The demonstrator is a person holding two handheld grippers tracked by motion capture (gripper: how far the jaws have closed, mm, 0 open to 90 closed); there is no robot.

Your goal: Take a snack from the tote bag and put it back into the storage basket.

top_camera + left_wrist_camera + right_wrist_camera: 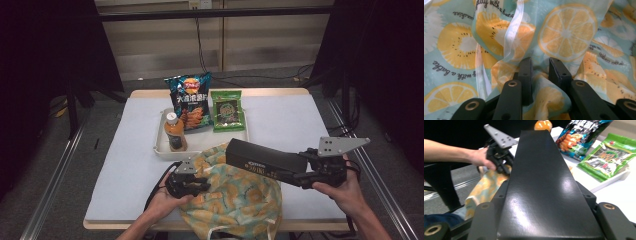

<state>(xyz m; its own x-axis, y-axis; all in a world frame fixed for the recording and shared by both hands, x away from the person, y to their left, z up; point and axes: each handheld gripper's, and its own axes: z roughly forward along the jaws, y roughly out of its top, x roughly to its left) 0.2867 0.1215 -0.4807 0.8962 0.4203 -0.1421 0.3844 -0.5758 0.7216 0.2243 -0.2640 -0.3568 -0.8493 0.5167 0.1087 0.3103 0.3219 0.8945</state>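
The left gripper (200,184) pinched a fold of the fruit-print bag (235,197) at the table's (125,165) near edge, cloth bunched between its jaws. The right gripper (300,170) clamped one end of a long black box (262,159), whose far end reached over the bag, perhaps at its mouth. Behind, a tray (161,149) held a bottle (175,132), chips (189,102) and a green packet (227,110).

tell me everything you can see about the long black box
The black box is long, flat-sided and slightly glossy, like cardboard, with small gold lettering on one side. The right gripper clamps one end; the other end reaches over the fruit-print cloth bag, whose edge the left gripper pinches. It is held nearly level, above the table.
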